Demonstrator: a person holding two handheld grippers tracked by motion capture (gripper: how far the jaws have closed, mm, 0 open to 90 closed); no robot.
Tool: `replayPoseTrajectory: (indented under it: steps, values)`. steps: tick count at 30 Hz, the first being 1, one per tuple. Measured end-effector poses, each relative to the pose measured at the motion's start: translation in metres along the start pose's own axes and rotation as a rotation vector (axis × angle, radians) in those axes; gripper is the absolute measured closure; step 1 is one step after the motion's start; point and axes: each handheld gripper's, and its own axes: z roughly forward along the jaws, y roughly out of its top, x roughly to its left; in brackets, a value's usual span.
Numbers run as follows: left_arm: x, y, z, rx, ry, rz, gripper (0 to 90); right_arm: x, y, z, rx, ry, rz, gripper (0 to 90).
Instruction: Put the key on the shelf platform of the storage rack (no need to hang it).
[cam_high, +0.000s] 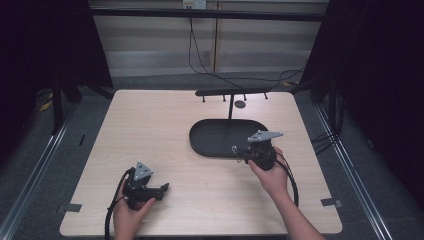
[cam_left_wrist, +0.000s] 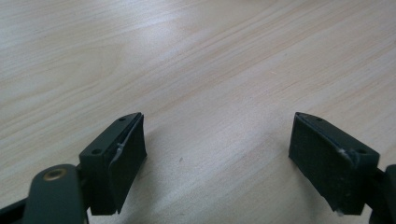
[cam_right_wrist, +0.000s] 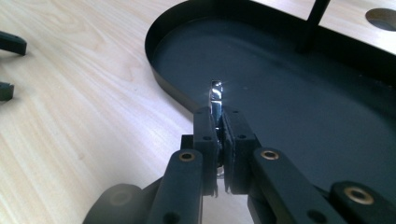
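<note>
My right gripper (cam_high: 240, 151) (cam_right_wrist: 218, 122) is shut on a small shiny metal piece (cam_right_wrist: 215, 93) that sticks up from between its jaws; I cannot tell what it is. It hovers at the near edge of a black oval tray (cam_high: 210, 135) (cam_right_wrist: 280, 88). From the tray rises a thin post (cam_high: 230, 106) (cam_right_wrist: 317, 18) with a black crossbar (cam_high: 232, 92) that carries small hooks. My left gripper (cam_high: 163, 189) (cam_left_wrist: 217, 135) is open low over bare wood at the front left, with nothing between its jaws. Its jaws also appear at the left edge of the right gripper view.
The light wooden table (cam_high: 150, 130) has a round hole (cam_high: 240, 104) (cam_right_wrist: 380, 17) behind the tray. Cables hang at the back wall and trail from both grippers. Dark curtains flank the table, and floor rails run along both sides.
</note>
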Motion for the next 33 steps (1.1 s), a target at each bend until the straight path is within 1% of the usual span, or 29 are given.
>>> replayPoseTrajectory:
  steps: [1,3,4,7,12,19,21,25,30,33]
  values:
    - [0.000,0.000,0.000,0.000,0.001,0.000,18.5,0.000,0.001,0.001,0.002,-0.009,-0.001,86.0]
    - [0.000,0.000,0.000,-0.001,0.001,0.000,18.4,-0.001,0.003,0.002,0.001,-0.007,-0.002,85.9]
    - [0.000,0.000,0.000,0.000,0.001,0.000,18.4,-0.001,0.005,0.003,-0.003,-0.004,0.011,86.0]
    - [0.000,0.000,0.000,0.000,0.001,0.000,18.4,-0.002,0.008,0.004,-0.012,-0.007,0.015,85.9]
    - [0.000,0.000,0.000,0.000,0.000,0.000,18.4,-0.002,0.013,0.005,-0.013,-0.013,0.010,86.0]
    - [0.000,0.000,0.000,0.000,0.000,0.000,18.4,-0.004,0.021,0.006,-0.038,-0.021,0.023,86.0]
    - [0.000,0.000,0.000,0.000,0.000,0.000,18.4,-0.005,0.022,0.007,-0.036,-0.020,0.032,85.9]
    - [0.000,0.000,0.000,0.000,0.000,0.000,18.5,-0.007,0.024,0.009,-0.030,-0.028,0.034,85.9]
    - [0.000,0.000,0.000,0.000,0.000,0.000,18.4,-0.009,0.027,0.014,-0.018,-0.041,0.026,85.9]
    - [0.000,0.000,0.000,0.000,0.000,0.000,18.4,-0.010,0.029,0.015,-0.024,-0.050,0.030,85.9]
